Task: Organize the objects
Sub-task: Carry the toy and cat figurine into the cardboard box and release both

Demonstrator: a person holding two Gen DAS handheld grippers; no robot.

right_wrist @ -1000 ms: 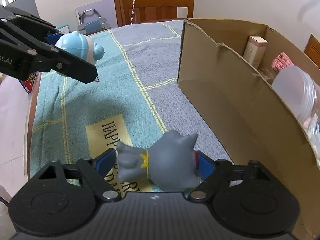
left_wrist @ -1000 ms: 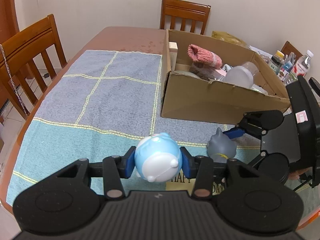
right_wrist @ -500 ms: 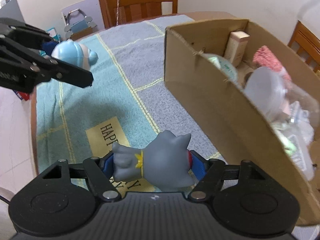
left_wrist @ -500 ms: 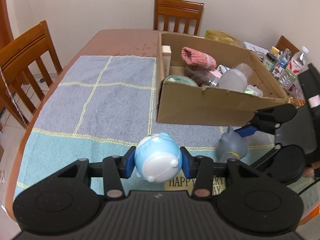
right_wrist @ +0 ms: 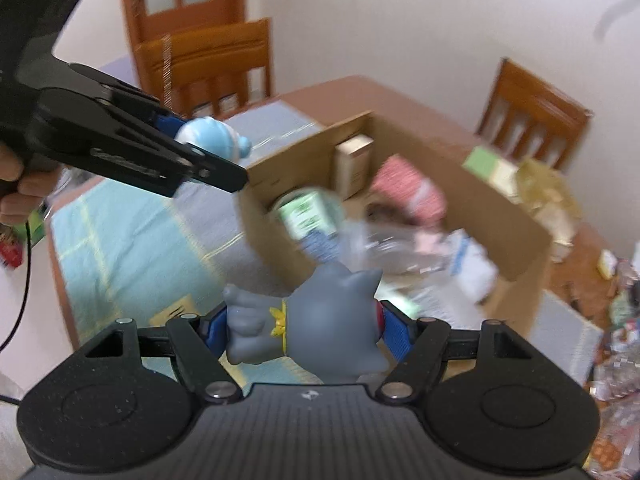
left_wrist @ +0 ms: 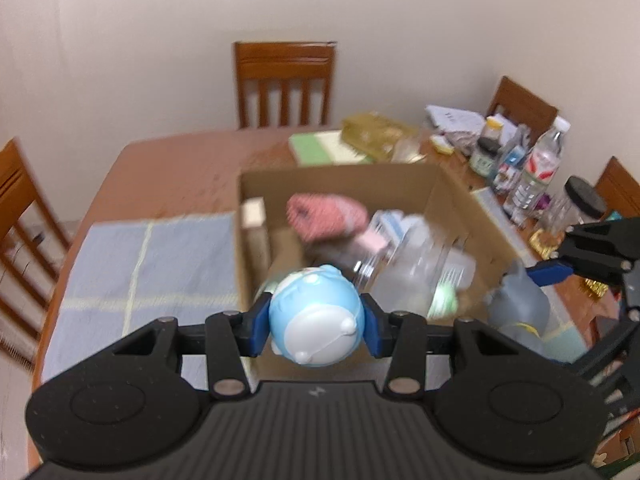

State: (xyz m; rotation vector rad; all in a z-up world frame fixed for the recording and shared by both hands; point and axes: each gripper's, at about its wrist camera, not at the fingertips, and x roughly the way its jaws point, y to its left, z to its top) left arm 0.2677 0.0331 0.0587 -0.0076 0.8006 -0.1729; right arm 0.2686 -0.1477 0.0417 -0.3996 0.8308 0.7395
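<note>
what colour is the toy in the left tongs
Light blue and white toy, clearest in the left wrist view.

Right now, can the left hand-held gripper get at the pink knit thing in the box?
Probably not: the left hand-held gripper is already shut on the blue toy. The pink knit item lies uncovered in the open cardboard box.

Both grippers, the left gripper (left_wrist: 316, 322) and the right gripper (right_wrist: 304, 330), are matte black plastic with ribbed top housings, a small lightning-bolt mark, round recessed discs, silver screws at the finger pivots and blue pads (right_wrist: 396, 334). A thin black cable (right_wrist: 22, 284) trails from the left one.
</note>
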